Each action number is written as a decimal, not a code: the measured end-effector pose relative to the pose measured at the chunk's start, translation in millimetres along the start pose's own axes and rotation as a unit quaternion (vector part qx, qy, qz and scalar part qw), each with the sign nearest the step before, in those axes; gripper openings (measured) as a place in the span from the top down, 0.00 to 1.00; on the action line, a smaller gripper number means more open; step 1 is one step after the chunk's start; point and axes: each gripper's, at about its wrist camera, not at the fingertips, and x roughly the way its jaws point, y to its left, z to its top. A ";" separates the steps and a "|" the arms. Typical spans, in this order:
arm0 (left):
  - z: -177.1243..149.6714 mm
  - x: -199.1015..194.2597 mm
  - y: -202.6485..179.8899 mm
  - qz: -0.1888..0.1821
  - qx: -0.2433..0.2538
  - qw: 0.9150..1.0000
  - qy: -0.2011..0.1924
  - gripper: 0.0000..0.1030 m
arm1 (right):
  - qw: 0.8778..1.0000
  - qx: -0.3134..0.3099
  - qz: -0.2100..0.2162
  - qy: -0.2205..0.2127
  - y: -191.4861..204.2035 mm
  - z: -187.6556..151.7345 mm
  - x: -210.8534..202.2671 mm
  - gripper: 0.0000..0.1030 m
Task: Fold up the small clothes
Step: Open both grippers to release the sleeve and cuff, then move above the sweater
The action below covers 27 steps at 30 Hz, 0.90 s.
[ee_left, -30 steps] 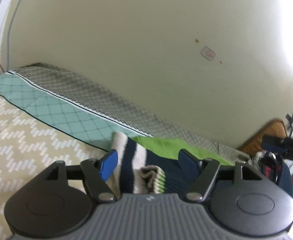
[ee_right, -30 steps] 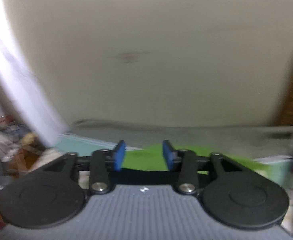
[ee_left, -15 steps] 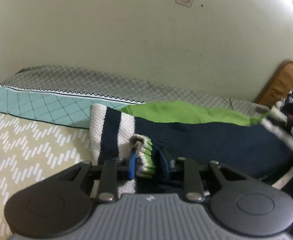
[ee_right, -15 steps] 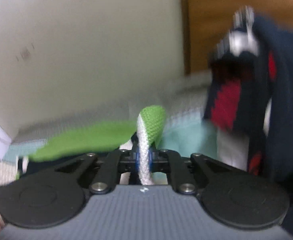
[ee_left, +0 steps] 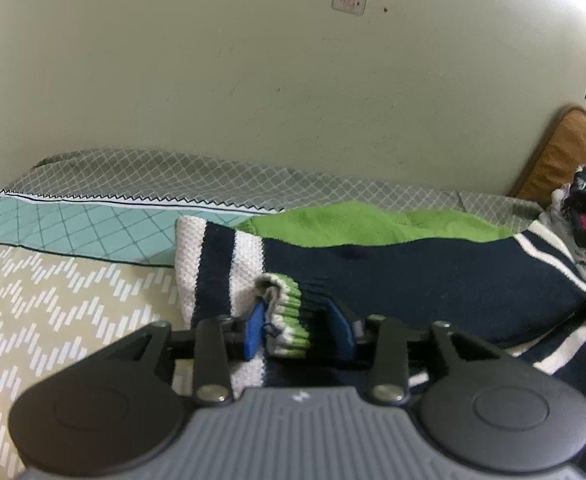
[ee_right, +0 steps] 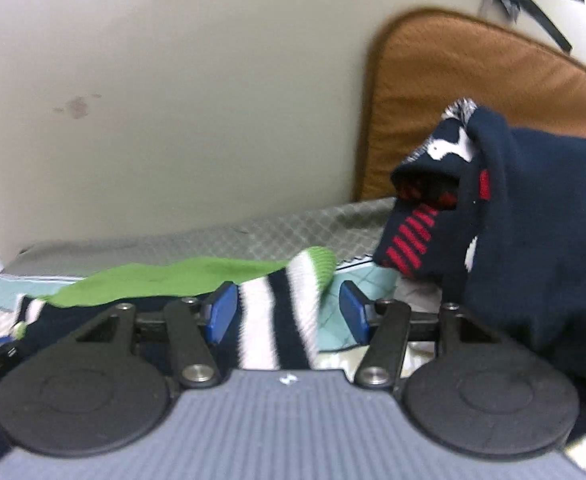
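Observation:
A small knitted garment, navy with white stripes and a green panel (ee_left: 413, 268), lies on the bed. My left gripper (ee_left: 297, 326) has its blue pads part open around the green-and-white ribbed cuff (ee_left: 289, 312). In the right wrist view the same garment's striped white, navy and green edge (ee_right: 285, 312) lies between the open blue pads of my right gripper (ee_right: 287, 312), not pinched.
The bed has a beige zigzag sheet (ee_left: 53, 312) and a teal and grey diamond-pattern cover (ee_left: 93, 224) against a cream wall. A brown cushion (ee_right: 473, 92) leans at the right. A navy garment with red stripes (ee_right: 513, 240) is heaped in front of it.
Both grippers have opened: the left loosened from the ribbed cuff, the right let go of the garment's edge, which now lies flatter. The right view has swung down.

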 end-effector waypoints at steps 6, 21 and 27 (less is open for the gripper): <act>-0.4 1.9 -1.8 0.008 0.003 1.000 0.006 0.62 | 0.998 -0.025 0.004 0.049 20.2 -29.9 15.9 0.42; -1.6 5.9 -6.3 0.002 0.021 1.000 0.006 0.50 | 0.999 0.009 -0.014 0.043 14.4 -48.3 19.4 0.30; -1.5 8.8 -4.5 0.001 0.027 1.000 0.007 0.49 | 0.999 0.020 -0.021 0.042 10.7 -47.5 21.5 0.28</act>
